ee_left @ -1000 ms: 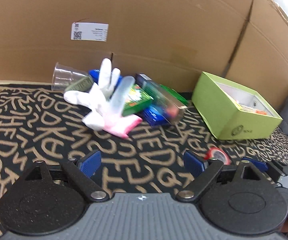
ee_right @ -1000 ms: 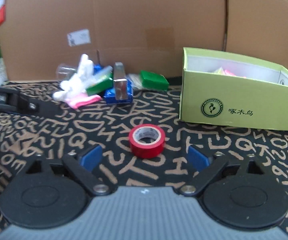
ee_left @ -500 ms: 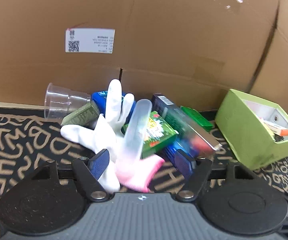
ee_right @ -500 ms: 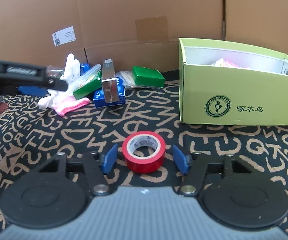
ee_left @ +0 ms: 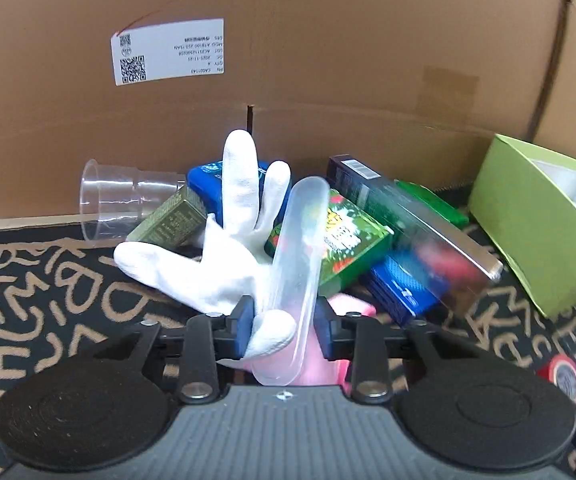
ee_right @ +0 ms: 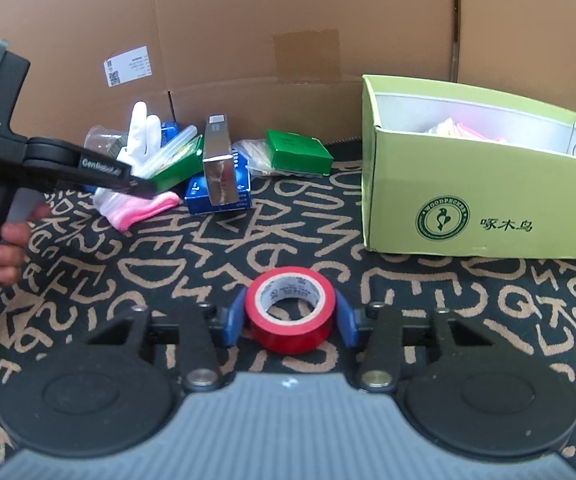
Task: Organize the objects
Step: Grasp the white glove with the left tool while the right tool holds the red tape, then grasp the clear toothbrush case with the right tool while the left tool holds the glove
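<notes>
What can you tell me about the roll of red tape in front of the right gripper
The roll of red tape is a small, glossy, plastic-looking ring with a white core printed with tiny text. It stands tilted on its edge on the black letter-patterned mat, its hole facing the camera. The right gripper has a blue pad at each side of it, closed against the roll or nearly so. The green box stands apart, behind and to the right.

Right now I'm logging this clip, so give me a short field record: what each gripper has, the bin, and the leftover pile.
left gripper: jaws closed on white fabric glove and clear plastic tube
right gripper: jaws against red tape roll on patterned mat
bin: green cardboard box, open, partly filled
pile: clear plastic cup, blue, green and silver boxes by cardboard wall
</notes>
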`<state>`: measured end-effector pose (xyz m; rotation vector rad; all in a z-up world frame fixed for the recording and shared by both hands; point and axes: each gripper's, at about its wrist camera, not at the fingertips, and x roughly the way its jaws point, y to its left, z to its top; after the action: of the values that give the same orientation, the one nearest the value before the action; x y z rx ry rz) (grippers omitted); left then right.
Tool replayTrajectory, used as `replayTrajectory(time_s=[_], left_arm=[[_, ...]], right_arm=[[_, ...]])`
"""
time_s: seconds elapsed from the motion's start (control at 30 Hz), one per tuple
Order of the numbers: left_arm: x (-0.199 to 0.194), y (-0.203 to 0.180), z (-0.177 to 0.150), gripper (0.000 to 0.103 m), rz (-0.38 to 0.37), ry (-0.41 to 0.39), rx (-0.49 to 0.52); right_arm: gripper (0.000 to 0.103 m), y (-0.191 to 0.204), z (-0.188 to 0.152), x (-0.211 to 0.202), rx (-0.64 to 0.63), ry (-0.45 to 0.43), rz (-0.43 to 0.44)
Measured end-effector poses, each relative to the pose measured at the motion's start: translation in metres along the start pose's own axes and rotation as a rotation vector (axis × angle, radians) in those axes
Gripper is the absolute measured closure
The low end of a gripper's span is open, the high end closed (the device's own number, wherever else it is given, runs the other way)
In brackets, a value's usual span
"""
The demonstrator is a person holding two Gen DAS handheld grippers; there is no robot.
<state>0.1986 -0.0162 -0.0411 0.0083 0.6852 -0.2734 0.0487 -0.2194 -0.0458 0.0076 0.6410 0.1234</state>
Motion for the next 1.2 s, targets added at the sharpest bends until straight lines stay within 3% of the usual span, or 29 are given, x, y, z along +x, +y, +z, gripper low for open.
replayTrajectory(time_s=[0.03,0.13,0.3,0.47,0.57,0.63,0.7,0.9,1.03,1.13,1.2], left_arm=[[-0.005,0.002,-0.002,0.080,-0.010,0.001,-0.005],[-0.035,-0.005,-0.010,0.087,-0.056,-0.022,0.010],[-0.079,-0.020,-0.038,0.091,-0.133,-0.010,0.063],[-0.093,-0.030,-0.067,0.091,-0.129,0.003,0.051],[-0.094,-0.023,-0.069,0.081,-0.127,-0.001,-0.020],[-0.094,-0.015,-0.068,0.062,-0.132,0.011,-0.089],[-0.099,-0.009,-0.071,0.052,-0.132,0.022,-0.130],[-0.124,0.003,-0.080,0.049,-0.119,0.000,-0.121],[-0.142,0.010,-0.070,0.043,-0.097,-0.073,-0.102],[-0.150,0.015,-0.061,0.027,-0.086,-0.137,-0.061],[-0.146,0.017,-0.056,0.026,-0.063,-0.158,-0.022]], right_arm=[[0.057,0.000,-0.001,-0.002,0.001,0.000,0.003],[0.057,0.001,-0.006,-0.013,0.010,-0.003,0.019],[0.057,0.002,-0.024,-0.040,-0.006,0.015,0.031],[0.057,0.002,-0.041,-0.064,0.002,0.022,0.038],[0.057,0.004,-0.043,-0.071,0.010,0.012,0.041],[0.057,0.003,-0.043,-0.074,0.018,0.004,0.042],[0.056,0.003,-0.043,-0.076,0.019,-0.009,0.039],[0.054,0.008,-0.035,-0.075,-0.004,-0.039,0.053],[0.054,0.029,-0.014,-0.063,-0.076,-0.060,0.119],[0.054,0.051,0.003,-0.042,-0.140,-0.054,0.183],[0.055,0.068,0.015,-0.022,-0.202,-0.037,0.192]])
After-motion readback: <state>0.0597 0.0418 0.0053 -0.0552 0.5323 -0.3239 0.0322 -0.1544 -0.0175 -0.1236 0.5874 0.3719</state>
